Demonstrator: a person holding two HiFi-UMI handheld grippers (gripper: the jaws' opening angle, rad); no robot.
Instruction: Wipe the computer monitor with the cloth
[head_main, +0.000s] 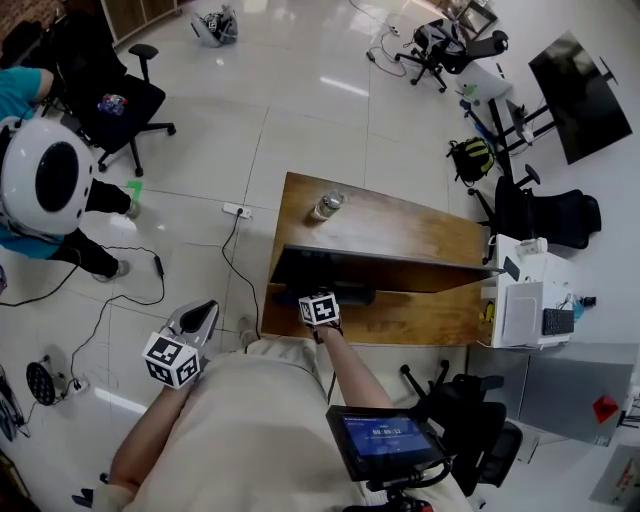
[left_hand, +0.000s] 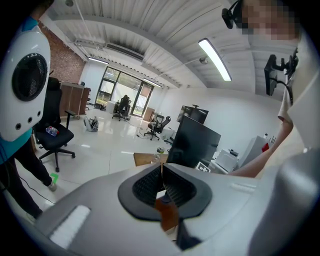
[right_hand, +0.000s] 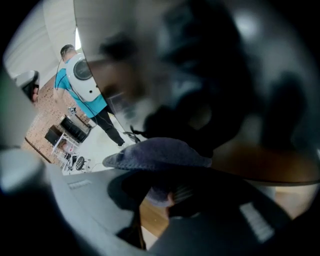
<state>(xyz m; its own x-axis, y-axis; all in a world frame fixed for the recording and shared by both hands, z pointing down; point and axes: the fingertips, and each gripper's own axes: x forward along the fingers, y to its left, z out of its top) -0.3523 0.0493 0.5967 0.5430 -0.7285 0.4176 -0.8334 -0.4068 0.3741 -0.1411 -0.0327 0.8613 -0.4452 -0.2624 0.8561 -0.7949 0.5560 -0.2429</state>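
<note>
One desk (head_main: 400, 225) is seen from above, with the monitor (head_main: 400, 268) stood near its front edge. The right gripper (right_hand: 167, 196) is held close against the screen, its jaws clamped on the cloth (right_hand: 160, 152), apparently for wiping. The left gripper (left_hand: 161, 181) is held aside, its jaws together and empty.

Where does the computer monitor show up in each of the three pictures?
Head view: monitor, seen from above, centre, across the wooden desk.
Left gripper view: upright dark panel, right of centre.
Right gripper view: blurred dark surface filling the top, behind the cloth.
Shared landmark: the wooden desk under it.
</note>
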